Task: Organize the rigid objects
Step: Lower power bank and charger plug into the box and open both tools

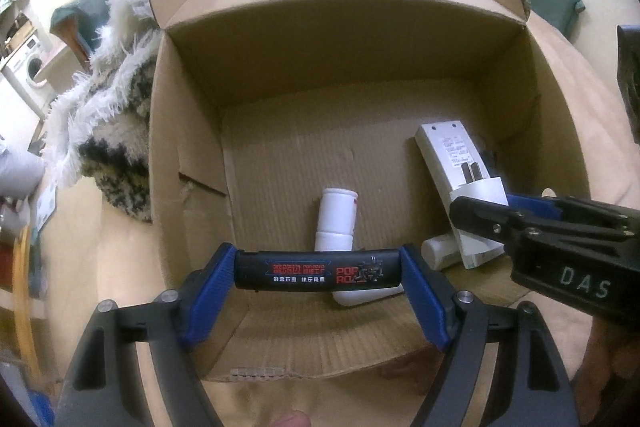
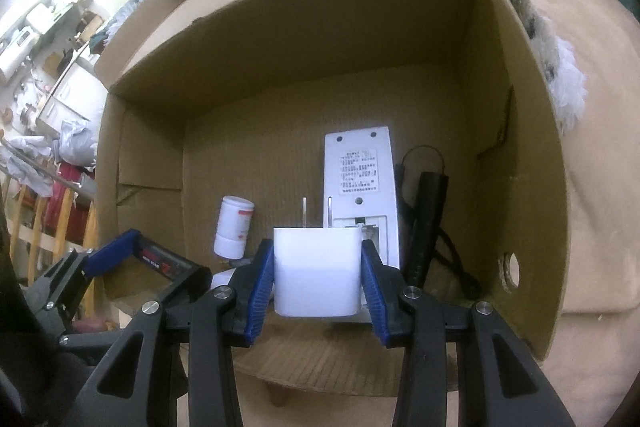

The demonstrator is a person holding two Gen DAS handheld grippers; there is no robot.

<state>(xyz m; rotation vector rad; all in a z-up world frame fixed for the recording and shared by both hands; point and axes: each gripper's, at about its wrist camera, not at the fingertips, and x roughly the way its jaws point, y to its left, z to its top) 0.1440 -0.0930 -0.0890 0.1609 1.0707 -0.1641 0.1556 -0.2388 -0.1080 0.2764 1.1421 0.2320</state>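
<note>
The left gripper (image 1: 318, 273) clamped a black bar (image 1: 316, 271) endwise, jaws wide because it spanned them. The right gripper (image 2: 318, 277) pinched a white plug (image 2: 316, 273) by its flat sides, prongs forward. Both hung over the box (image 1: 192, 163), at six o'clock from the bottle (image 1: 336, 219), likely for dropping in.

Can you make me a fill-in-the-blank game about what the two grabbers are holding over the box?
1. The left gripper holds a long ____ bar with red writing.
2. The right gripper holds a white ____ with two metal prongs.
3. Both grippers are held over a ____ box.
4. A small white bottle lies ____ the box.

Missing words: black; plug; cardboard; inside
</note>
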